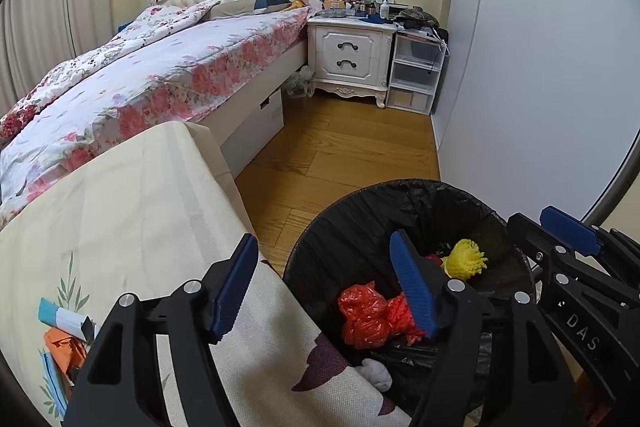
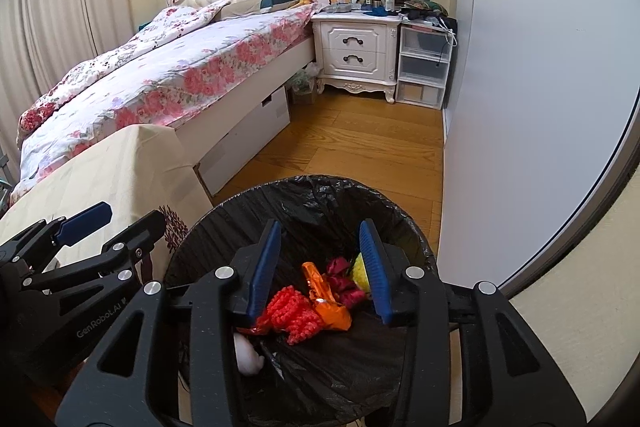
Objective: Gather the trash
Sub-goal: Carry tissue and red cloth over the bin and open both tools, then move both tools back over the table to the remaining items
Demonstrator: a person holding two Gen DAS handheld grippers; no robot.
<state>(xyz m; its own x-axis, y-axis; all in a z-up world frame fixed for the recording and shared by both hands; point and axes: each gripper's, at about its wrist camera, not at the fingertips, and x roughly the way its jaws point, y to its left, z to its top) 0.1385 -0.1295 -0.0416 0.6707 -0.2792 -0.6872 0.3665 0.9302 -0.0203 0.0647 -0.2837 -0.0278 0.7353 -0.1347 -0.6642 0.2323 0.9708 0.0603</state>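
Note:
A round bin with a black liner (image 1: 360, 211) (image 2: 320, 187) stands on the floor beside a table with a cream cloth (image 1: 120, 227). In the bin lie a red plastic bag (image 1: 364, 315), a red foam net (image 2: 294, 315), a yellow foam net (image 1: 466, 261), an orange wrapper (image 2: 328, 303), a dark red scrap (image 2: 344, 275) and a white wad (image 1: 378, 375). My left gripper (image 1: 323, 239) (image 2: 134, 213) is open and empty, straddling the table edge and the bin rim. My right gripper (image 2: 320, 227) (image 1: 536, 223) hangs open over the bin, above the trash.
An orange wrapper (image 1: 64, 347) and a teal-and-white carton (image 1: 64, 317) lie on the cloth at the near left. Beyond are a floral bed (image 1: 160, 75), a white nightstand (image 1: 352, 59), plastic drawers (image 1: 416, 75), a wardrobe wall (image 1: 540, 67) and wood floor (image 1: 340, 147).

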